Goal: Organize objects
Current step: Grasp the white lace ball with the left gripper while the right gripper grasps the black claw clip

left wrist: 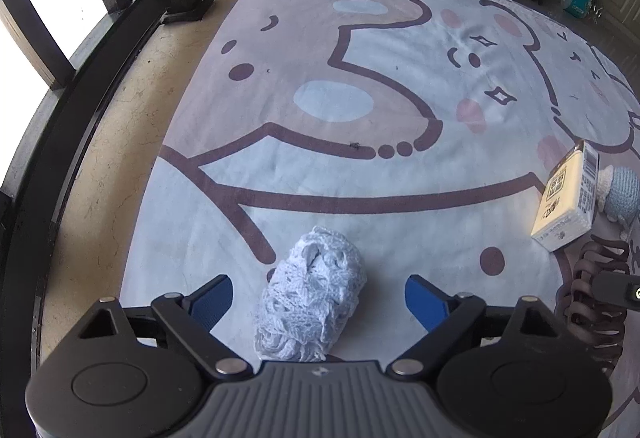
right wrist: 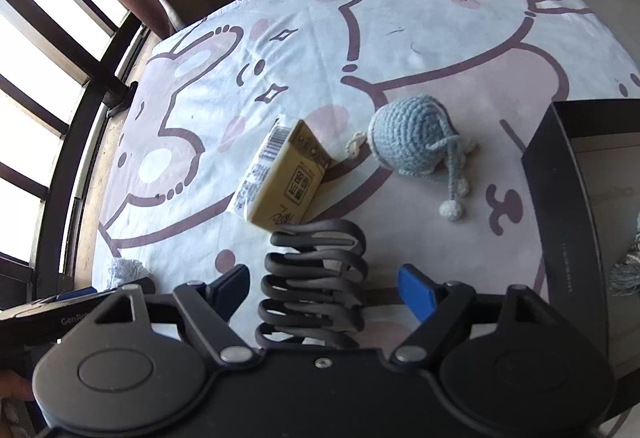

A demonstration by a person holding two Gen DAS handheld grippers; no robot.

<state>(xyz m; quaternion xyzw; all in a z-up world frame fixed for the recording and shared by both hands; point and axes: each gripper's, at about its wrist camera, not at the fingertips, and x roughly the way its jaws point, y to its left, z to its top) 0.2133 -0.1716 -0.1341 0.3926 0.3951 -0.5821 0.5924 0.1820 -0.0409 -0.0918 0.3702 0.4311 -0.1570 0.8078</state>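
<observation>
From the left wrist view, I see my left claw [left wrist: 318, 290] standing wide over a cartoon-printed cloth [left wrist: 360, 97] that covers the surface. A light blue crocheted bundle [left wrist: 310, 298] lies between the two blue fingers [left wrist: 210, 300], and there is a clear gap on each side, so the pads do not touch it. I take this bundle as my landmark here. To its right, well apart, lies a cream carton [left wrist: 566, 199] with a barcode and a square code; its printed characters are too small for me to read. Just behind the carton a blue crocheted toy [left wrist: 618, 193] shows partly. A dark hair clip [left wrist: 592, 302] is at the right edge of the frame. Beyond the bundle the cloth is open up to its far edge, and to the left its edge meets bare floor [left wrist: 120, 141].

From the right wrist view, my right claw [right wrist: 324, 296] is also wide, and the hair clip [right wrist: 316, 278] lies between the fingers without contact. The carton [right wrist: 282, 181] is just beyond the clip and shows large characters that I cannot read. The crocheted toy [right wrist: 416, 139] sits to the right of the carton. A dark box [right wrist: 560, 197] stands at the right, with faint writing on its rim that I cannot read. At lower left, the other tool shows the letters "Gen".
</observation>
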